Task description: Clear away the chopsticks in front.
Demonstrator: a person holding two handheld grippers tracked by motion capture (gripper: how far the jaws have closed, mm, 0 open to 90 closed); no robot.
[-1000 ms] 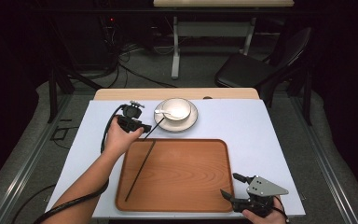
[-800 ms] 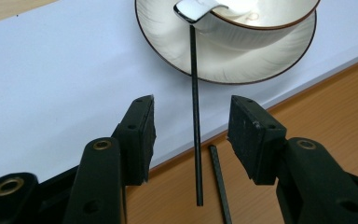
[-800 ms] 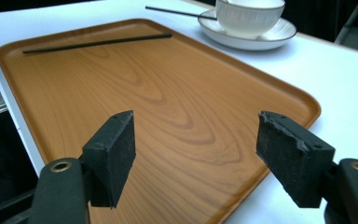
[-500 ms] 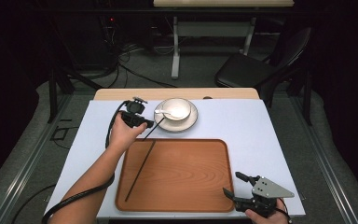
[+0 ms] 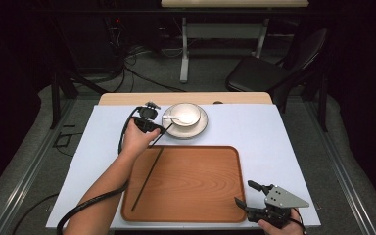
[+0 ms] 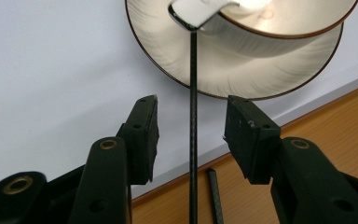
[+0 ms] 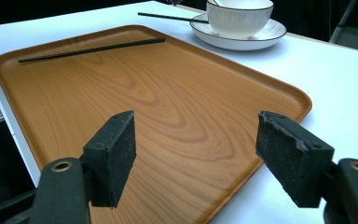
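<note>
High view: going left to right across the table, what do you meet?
Left gripper → bowl on its saucer → right gripper by the tray's near right corner. One black chopstick lies on the tray's left side.

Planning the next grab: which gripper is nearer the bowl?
Left. The left gripper is right beside the bowl, its open jaws straddling a chopstick. The right gripper sits open at the tray's near right corner.

left claw (image 5: 157,128): jaws apart, arm stretched forward | right claw (image 5: 248,195): jaws wide, near person
</note>
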